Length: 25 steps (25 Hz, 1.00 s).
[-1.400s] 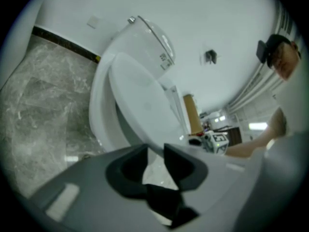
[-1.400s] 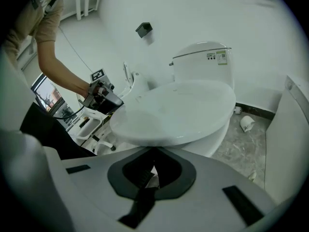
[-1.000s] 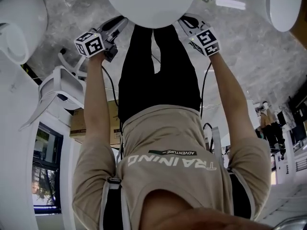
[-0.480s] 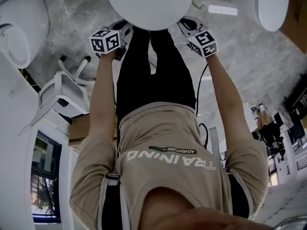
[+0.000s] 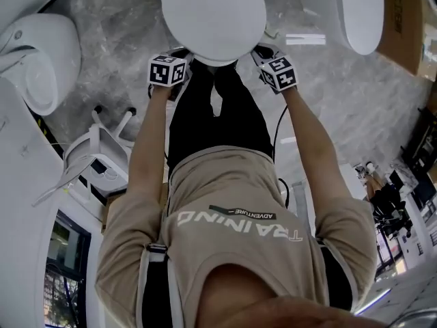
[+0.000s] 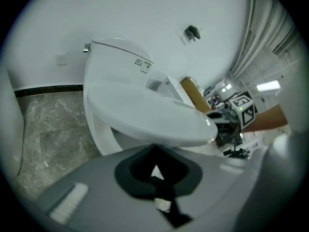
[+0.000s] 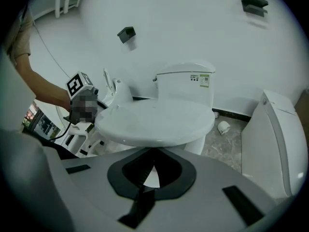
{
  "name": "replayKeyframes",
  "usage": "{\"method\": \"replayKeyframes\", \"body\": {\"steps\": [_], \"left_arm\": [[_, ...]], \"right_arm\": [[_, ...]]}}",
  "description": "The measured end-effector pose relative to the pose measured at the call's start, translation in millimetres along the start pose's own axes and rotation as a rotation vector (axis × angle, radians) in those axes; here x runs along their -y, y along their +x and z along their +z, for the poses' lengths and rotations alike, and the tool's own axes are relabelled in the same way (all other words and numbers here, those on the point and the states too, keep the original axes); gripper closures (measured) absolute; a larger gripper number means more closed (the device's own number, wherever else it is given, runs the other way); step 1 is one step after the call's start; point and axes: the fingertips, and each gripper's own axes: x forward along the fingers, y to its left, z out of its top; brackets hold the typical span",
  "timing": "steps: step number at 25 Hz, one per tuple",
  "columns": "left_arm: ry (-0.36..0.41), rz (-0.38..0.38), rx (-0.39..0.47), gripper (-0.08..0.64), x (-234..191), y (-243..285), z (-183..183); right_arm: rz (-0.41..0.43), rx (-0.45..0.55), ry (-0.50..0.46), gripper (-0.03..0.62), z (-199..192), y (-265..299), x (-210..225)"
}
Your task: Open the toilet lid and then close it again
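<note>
The white toilet lid lies nearly flat over the bowl, its front rim toward me. In the left gripper view the lid seems slightly lifted, with a shadowed gap below. My left gripper is shut at the rim's left front, its tips tucked under the edge. My right gripper is shut at the right front. In both gripper views the closed jaws, left gripper and right gripper, sit just beneath the lid. Whether they touch it is hidden. The tank stands behind.
A second toilet stands close on the right, with a cardboard box beyond it. Another white fixture and a white stool are on the left. A paper roll lies on the marble floor by the wall.
Both marker cubes have drawn in toward the lid's front rim, the left one moving right. The left gripper has rolled. The whole lid now shows in the head view.
</note>
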Motion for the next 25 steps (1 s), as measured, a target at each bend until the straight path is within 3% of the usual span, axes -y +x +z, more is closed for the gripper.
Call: {"method": "replayKeyframes", "body": {"steps": [6,12,25], "left_arm": [[0.047,0.001,-0.018,0.557,9,-10,20],[0.055,0.088,0.001,0.557,9,-23,50],[-0.085,0.252,0.096,0.557,13,-52,129]], "right_arm": [[-0.042,0.018,0.033,0.578,22,-8,5],[-0.037,0.015,-0.001,0.578,52,-13,10],[0.021,-0.032,0.008,0.578,127,-15,19]]}}
